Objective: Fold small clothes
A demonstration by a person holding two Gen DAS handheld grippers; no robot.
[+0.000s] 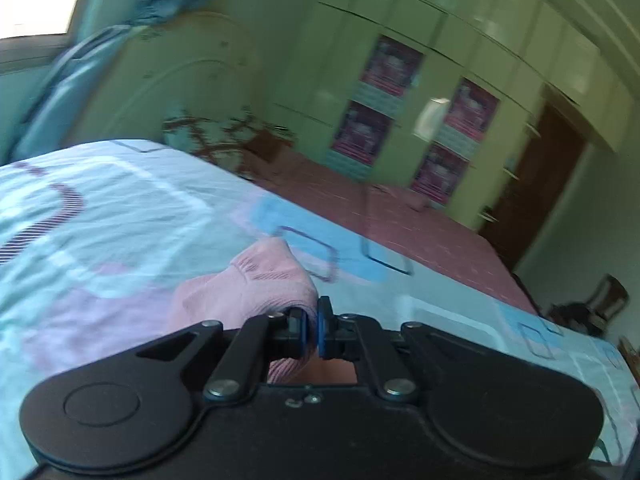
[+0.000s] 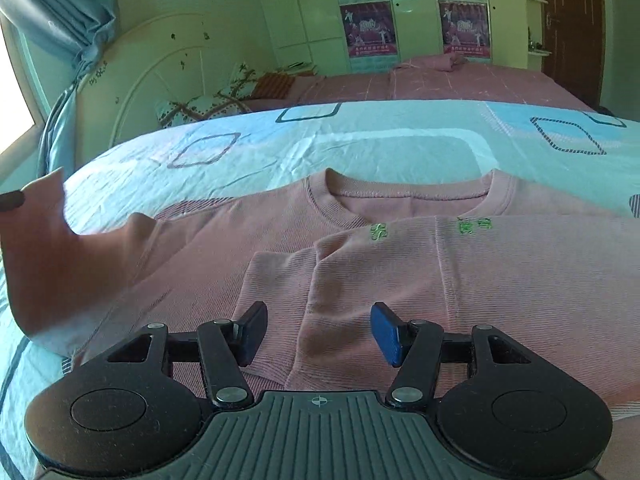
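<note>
A small pink ribbed sweater (image 2: pixel 400 272) lies flat on the patterned light-blue bedsheet (image 2: pixel 360 144), neck away from me, with one side folded over its front. My right gripper (image 2: pixel 318 330) is open and empty, just above the folded part. My left gripper (image 1: pixel 312 330) is shut on a bunched pink sleeve (image 1: pixel 248 284) and holds it lifted over the sheet (image 1: pixel 100 208). That lifted sleeve shows at the left edge of the right wrist view (image 2: pixel 52 256), with a dark fingertip (image 2: pixel 10 200) beside it.
A pink bedspread (image 2: pixel 440 80) covers the far half of the bed. A white headboard (image 2: pixel 148 72), pillows (image 2: pixel 208 104) and blue curtains (image 2: pixel 60 12) are at the left. Green wardrobes with posters (image 2: pixel 368 28) and a brown door (image 2: pixel 572 28) stand behind.
</note>
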